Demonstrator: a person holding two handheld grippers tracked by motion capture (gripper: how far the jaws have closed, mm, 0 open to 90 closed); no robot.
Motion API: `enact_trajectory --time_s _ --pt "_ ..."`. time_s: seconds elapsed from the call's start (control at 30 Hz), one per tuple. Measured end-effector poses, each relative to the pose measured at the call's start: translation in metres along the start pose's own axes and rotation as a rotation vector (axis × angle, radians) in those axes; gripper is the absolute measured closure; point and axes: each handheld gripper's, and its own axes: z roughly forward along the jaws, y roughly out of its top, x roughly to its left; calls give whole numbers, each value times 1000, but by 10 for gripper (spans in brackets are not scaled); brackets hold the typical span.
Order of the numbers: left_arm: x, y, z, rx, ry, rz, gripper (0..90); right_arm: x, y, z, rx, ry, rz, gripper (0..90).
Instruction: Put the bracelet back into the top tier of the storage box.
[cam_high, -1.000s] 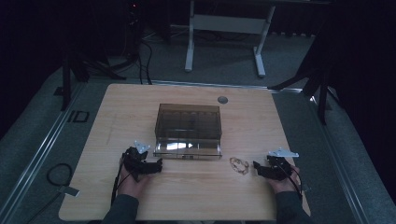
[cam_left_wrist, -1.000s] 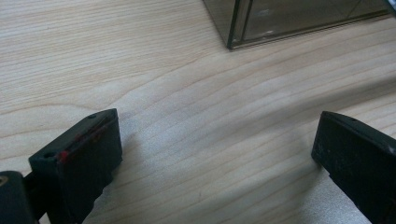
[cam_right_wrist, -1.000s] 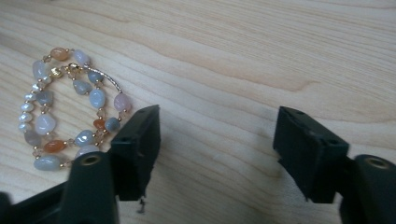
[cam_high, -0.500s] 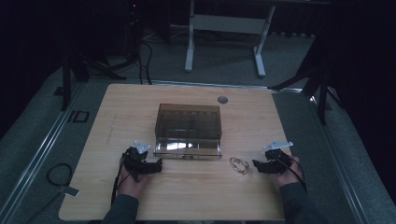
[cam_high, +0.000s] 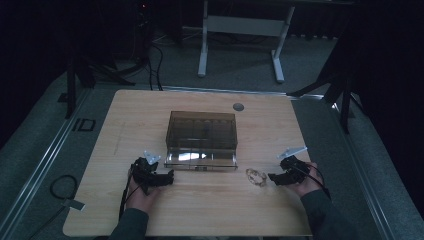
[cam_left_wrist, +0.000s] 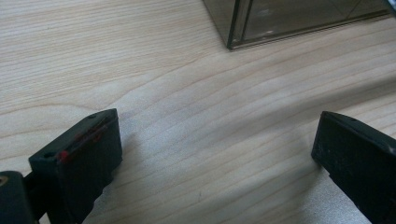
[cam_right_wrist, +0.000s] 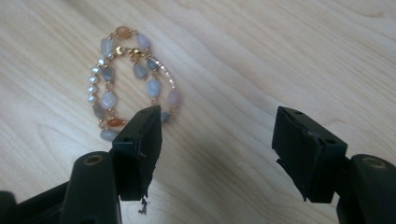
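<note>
Bracelet (cam_right_wrist: 130, 84) of pale grey, white and amber beads on a gold chain lies flat on the wooden counter (cam_high: 210, 210), looped over itself in a loose oval. In the high view it sits just right of the counter's middle, in front of the right front corner of the smoky see-through box (cam_high: 201, 137), and apart from it.

The right hand-held gripper (cam_right_wrist: 217, 135) rests low over the counter with its two black jaws spread wide and nothing between them. In its own view the jaw on the left overlaps the bracelet's near end; whether it touches the beads or only hovers above them is hard to tell from this angle. The jaw on the right stands over bare wood, well clear of the beads. In the high view this gripper (cam_high: 274, 177) points toward the bracelet (cam_high: 256, 177), held in the person's right hand (cam_high: 305, 182).

The left hand-held gripper (cam_left_wrist: 215, 154) is likewise spread wide and empty, with bare wood grain between its jaws. A corner of the box (cam_left_wrist: 299, 18) shows at the top of its view, a little way beyond the jaws. In the high view the left gripper (cam_high: 169, 176) lies near the box's left front corner, held in the left hand (cam_high: 140, 192).

The box stands at the counter's centre, and a small round grommet (cam_high: 238, 106) sits in the wood behind it.
</note>
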Motion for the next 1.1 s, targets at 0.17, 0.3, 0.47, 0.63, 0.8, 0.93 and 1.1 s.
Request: enact_trajectory --time_s 0.17,0.3,0.47,0.63,0.8,0.93,1.1 --pt "0 0 0 0 0 0 18 5 8 2 38 22 -48 328" --pt "0 0 0 1 0 0 18 7 12 2 57 32 -64 325" --pt "0 0 0 0 0 0 18 10 19 2 83 46 -87 296" --pt "0 0 0 0 0 0 18 15 25 6 124 56 -122 270" --pt "0 0 0 1 0 0 18 21 28 10 154 69 -153 250" --pt "0 0 0 1 0 0 18 24 30 13 179 79 -166 235" --pt "0 0 0 0 0 0 18 30 34 20 222 92 -187 221"
